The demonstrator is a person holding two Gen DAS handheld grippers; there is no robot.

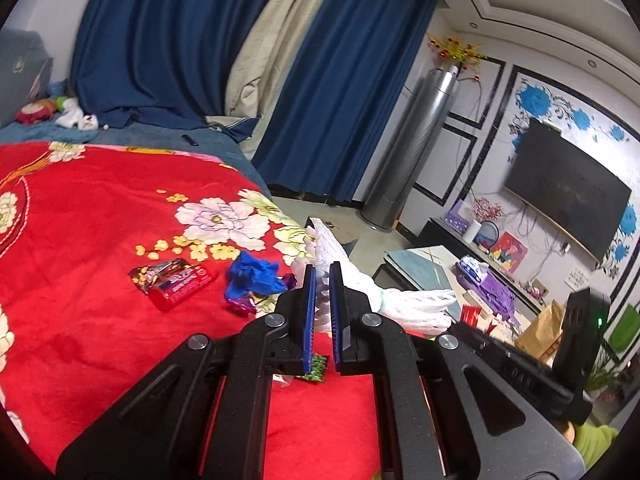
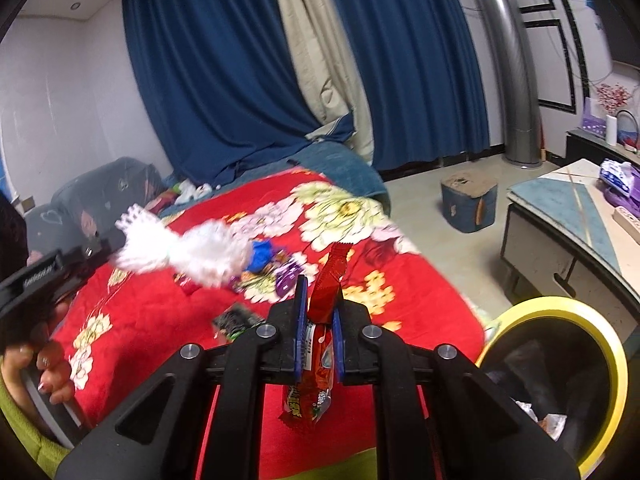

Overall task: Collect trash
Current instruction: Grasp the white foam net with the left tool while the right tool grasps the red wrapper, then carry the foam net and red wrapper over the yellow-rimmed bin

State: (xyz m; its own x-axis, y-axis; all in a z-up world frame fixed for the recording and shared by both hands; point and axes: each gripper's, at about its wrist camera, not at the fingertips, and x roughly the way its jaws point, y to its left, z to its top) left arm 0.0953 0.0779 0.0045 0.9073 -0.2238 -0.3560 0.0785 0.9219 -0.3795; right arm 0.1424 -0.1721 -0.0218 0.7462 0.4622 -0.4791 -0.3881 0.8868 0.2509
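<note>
Pinching red wrapper [image 2: 322, 344], right tool [image 2: 319, 316]; long axis upright. Left tool [image 1: 322, 308] clamps white foam net [image 1: 404, 304].

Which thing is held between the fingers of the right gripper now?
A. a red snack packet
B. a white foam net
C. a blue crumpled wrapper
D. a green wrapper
A: in the right wrist view, the right gripper is closed on the red snack packet, which hangs down below the fingers.

Wrappers [image 1: 172, 282] lie scattered on the bed [image 1: 100, 208] before me, the bin [image 2: 560, 384] beside it at my right, curtains [image 2: 224, 80] behind.
</note>
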